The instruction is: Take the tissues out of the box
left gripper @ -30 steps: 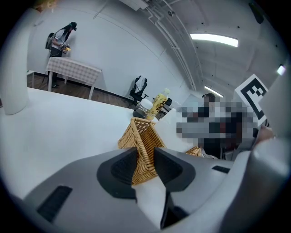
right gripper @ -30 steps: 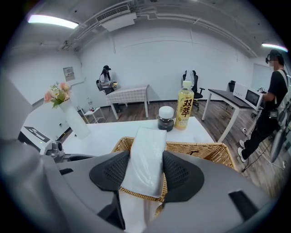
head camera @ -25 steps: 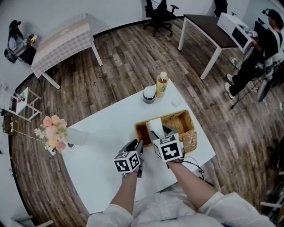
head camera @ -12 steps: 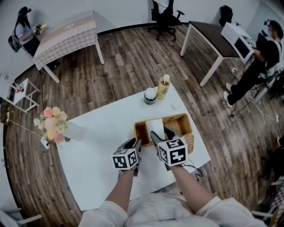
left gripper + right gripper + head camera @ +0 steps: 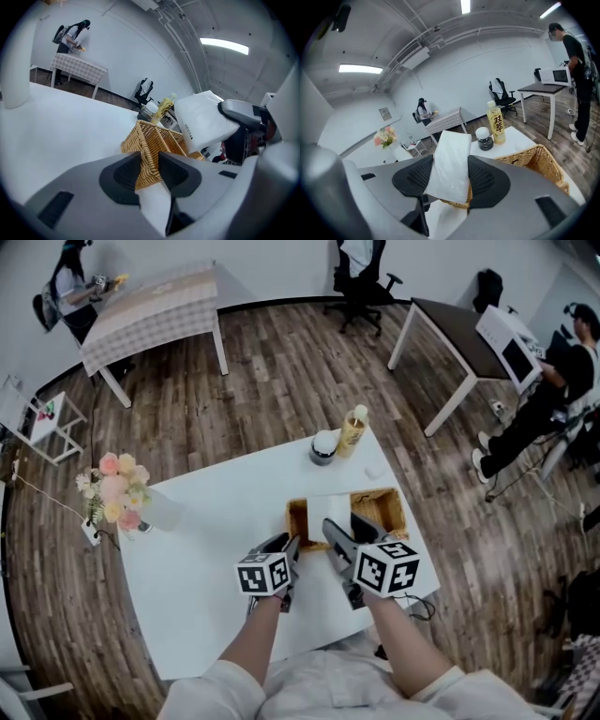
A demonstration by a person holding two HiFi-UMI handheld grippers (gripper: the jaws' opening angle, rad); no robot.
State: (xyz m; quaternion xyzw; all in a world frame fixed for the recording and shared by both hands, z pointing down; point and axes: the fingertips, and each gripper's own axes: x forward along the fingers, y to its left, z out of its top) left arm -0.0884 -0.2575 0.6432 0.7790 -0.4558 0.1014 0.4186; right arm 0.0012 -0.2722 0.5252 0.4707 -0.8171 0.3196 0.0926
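Now, tissue pack (image 5: 449,164) up over the basket (image 5: 534,164).
Right gripper (image 5: 451,180) clamps it upright; left gripper (image 5: 149,168) pinches the basket's near rim.

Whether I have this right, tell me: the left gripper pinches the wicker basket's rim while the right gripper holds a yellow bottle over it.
Wrong: the right gripper holds a white tissue pack, not a yellow bottle, as the right gripper view shows between its jaws. The left gripper pinches the wicker basket by its rim.
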